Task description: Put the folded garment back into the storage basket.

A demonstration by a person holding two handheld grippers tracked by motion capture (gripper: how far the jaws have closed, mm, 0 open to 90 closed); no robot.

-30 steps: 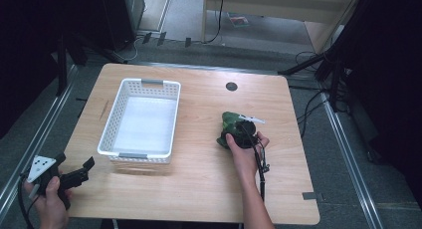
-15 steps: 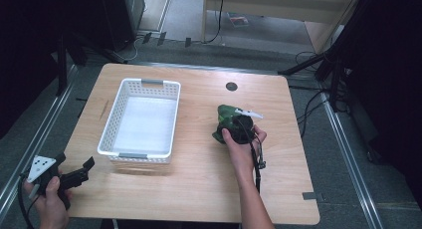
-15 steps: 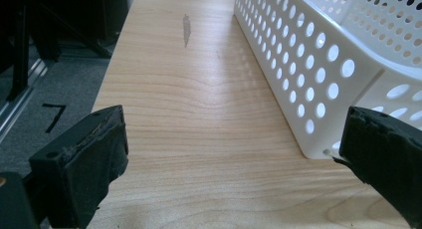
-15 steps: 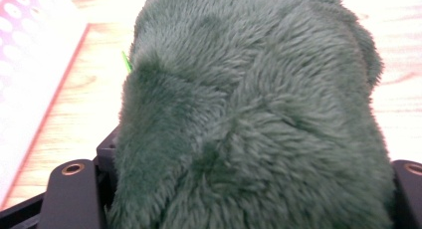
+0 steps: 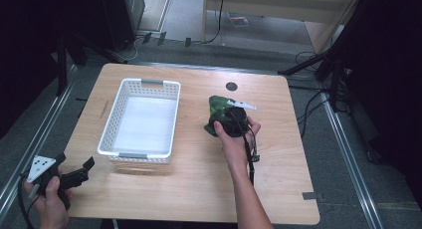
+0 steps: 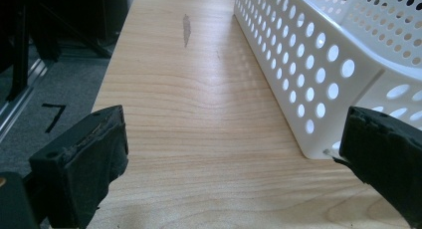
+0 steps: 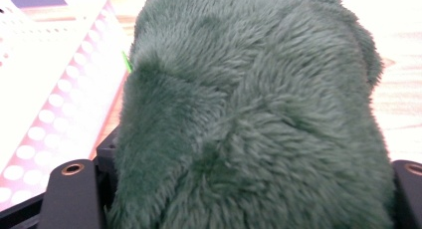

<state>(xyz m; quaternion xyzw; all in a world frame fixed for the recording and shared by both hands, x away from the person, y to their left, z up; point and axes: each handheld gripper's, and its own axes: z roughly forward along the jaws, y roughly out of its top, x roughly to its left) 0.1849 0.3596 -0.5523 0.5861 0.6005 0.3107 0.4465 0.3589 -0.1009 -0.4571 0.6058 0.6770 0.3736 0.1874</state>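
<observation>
1. Green plush toy (image 5: pixel 219 112): on the table (image 5: pixel 199 189), right of the white perforated basket (image 5: pixel 141 120), apart from it. In the right gripper view the fur (image 7: pixel 249 119) sits between the black jaws and bulges over them.
2. Right gripper (image 5: pixel 230 123): jaws closed in on the plush from both sides, so it has hold of it. Cannot tell whether the toy is off the wood or resting on it.
3. Left gripper (image 5: pixel 74 175): jaws spread wide, nothing between them; held at the near left table edge, just short of the basket's near corner (image 6: pixel 318 139).
4. Step in hand, as judged: grasp made, transfer to the basket pending.
5. Next move calls for: lift clear of the basket's rim, carry left, release over the basket's floor.
</observation>
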